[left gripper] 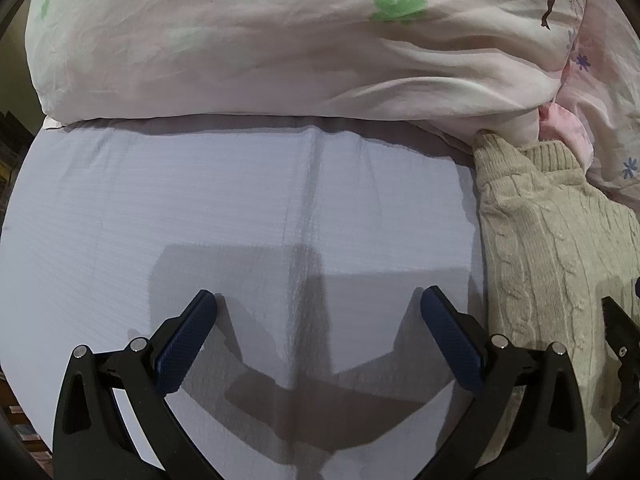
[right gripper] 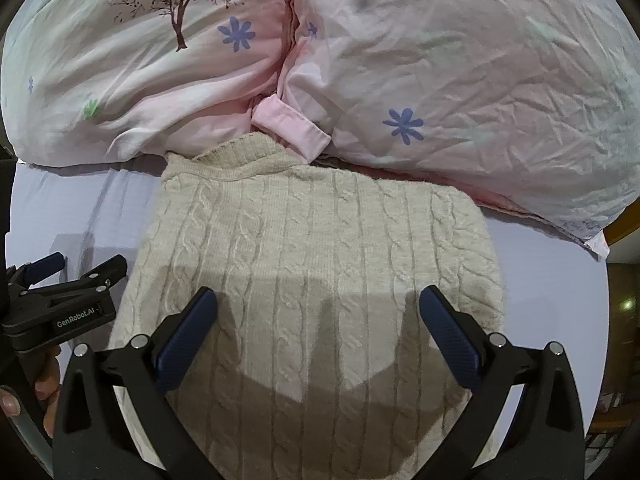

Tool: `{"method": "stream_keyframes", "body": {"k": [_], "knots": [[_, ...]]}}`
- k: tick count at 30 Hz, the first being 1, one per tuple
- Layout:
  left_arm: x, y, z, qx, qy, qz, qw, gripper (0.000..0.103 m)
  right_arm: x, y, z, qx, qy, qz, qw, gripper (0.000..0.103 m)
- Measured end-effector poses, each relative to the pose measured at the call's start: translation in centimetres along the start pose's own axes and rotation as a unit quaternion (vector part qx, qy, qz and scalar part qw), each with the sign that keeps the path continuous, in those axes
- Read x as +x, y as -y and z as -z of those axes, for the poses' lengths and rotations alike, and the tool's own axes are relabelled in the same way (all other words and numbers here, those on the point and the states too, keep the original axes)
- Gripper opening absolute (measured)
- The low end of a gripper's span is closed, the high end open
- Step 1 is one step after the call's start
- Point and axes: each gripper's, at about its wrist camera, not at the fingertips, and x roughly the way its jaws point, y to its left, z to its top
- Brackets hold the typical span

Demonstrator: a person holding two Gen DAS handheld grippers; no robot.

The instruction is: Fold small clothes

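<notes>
A cream cable-knit sweater [right gripper: 320,248] lies folded into a rough rectangle on the pale blue sheet [right gripper: 552,280], collar toward the pillows. My right gripper [right gripper: 318,300] is open and empty, hovering over the sweater's near half. My left gripper [left gripper: 318,300] is open and empty above bare sheet [left gripper: 200,208], left of the sweater [left gripper: 552,240], which fills the right edge of the left wrist view. The left gripper also shows at the left edge of the right wrist view [right gripper: 86,262], just beside the sweater's left edge.
Two pink floral pillows [right gripper: 140,80] [right gripper: 480,80] lie along the far side, against the sweater's collar. A small folded pink cloth [right gripper: 292,128] sits between them. A pillow [left gripper: 240,40] spans the far side in the left wrist view. The bed's edge drops off at right [right gripper: 612,280].
</notes>
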Motion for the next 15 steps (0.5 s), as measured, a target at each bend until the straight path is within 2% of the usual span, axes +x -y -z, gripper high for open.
{"method": "stream_keyframes", "body": {"k": [7, 8, 9, 15], "knots": [[-0.2, 0.3, 0.6, -0.001, -0.009, 0.0, 1.0, 0.102, 0.8, 0.0, 0.0, 0.018, -0.014, -0.017, 1.0, 0.101], [-0.1, 0.4, 0.5, -0.001, -0.013, 0.0, 0.9999, 0.102, 0.8, 0.0, -0.1, 0.02, -0.015, -0.019, 1.0, 0.101], [0.1, -0.1, -1.3, -0.001, -0.016, 0.001, 0.9999, 0.102, 0.8, -0.1, -0.1, 0.022, -0.016, -0.02, 0.999, 0.101], [0.5, 0.3, -1.6, -0.001, -0.015, 0.0, 0.9999, 0.102, 0.5, 0.4, -0.1, 0.031, -0.019, -0.022, 0.999, 0.101]]}}
